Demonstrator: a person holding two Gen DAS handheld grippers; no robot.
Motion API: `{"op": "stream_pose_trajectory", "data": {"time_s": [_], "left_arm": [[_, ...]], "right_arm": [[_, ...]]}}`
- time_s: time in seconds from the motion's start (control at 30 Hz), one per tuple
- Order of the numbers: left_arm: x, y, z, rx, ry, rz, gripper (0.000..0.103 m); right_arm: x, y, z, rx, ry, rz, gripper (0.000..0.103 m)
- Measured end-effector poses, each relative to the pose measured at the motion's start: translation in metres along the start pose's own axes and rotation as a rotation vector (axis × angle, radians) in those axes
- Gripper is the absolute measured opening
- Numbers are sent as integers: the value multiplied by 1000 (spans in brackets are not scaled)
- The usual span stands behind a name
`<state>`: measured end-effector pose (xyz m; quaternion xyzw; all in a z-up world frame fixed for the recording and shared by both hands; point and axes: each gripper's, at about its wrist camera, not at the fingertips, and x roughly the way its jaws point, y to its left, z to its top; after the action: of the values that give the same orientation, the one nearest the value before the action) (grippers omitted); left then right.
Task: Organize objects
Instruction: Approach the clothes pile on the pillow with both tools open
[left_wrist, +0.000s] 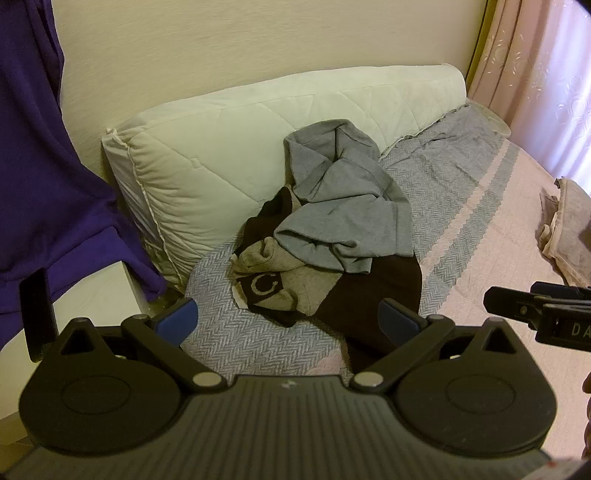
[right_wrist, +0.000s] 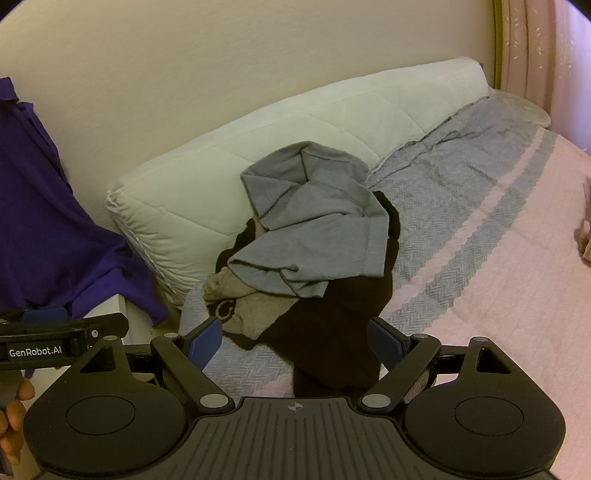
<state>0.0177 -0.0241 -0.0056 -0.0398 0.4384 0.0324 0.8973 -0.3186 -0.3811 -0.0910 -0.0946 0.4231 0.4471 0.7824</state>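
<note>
A heap of clothes lies on the bed against the pillow. On top is a crumpled grey garment (left_wrist: 343, 199) (right_wrist: 314, 221). Under it lie a beige piece with a dark "C" patch (left_wrist: 273, 284) (right_wrist: 236, 306) and a dark brown garment (left_wrist: 376, 295) (right_wrist: 332, 332). My left gripper (left_wrist: 288, 317) stands open just in front of the heap, nothing between its blue pads. My right gripper (right_wrist: 295, 339) is open too, its pads either side of the brown garment's near edge, not closed on it.
A white quilted pillow (left_wrist: 221, 147) (right_wrist: 258, 147) leans on the wall behind the heap. A purple garment (left_wrist: 48, 166) (right_wrist: 48, 221) hangs at left over a white ledge (left_wrist: 103, 291). The pink and grey bedspread (left_wrist: 491, 229) (right_wrist: 498, 266) stretches right, toward a folded beige cloth (left_wrist: 565, 229) and pink curtains (left_wrist: 546, 74).
</note>
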Motion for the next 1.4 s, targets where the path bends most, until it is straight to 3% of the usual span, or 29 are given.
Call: {"op": "stream_pose_trajectory", "data": {"time_s": [1.4], "left_arm": [[7,-3,0,-61,29,51,102]], "right_arm": [[6,-8,3,-16,25,10,83]]}}
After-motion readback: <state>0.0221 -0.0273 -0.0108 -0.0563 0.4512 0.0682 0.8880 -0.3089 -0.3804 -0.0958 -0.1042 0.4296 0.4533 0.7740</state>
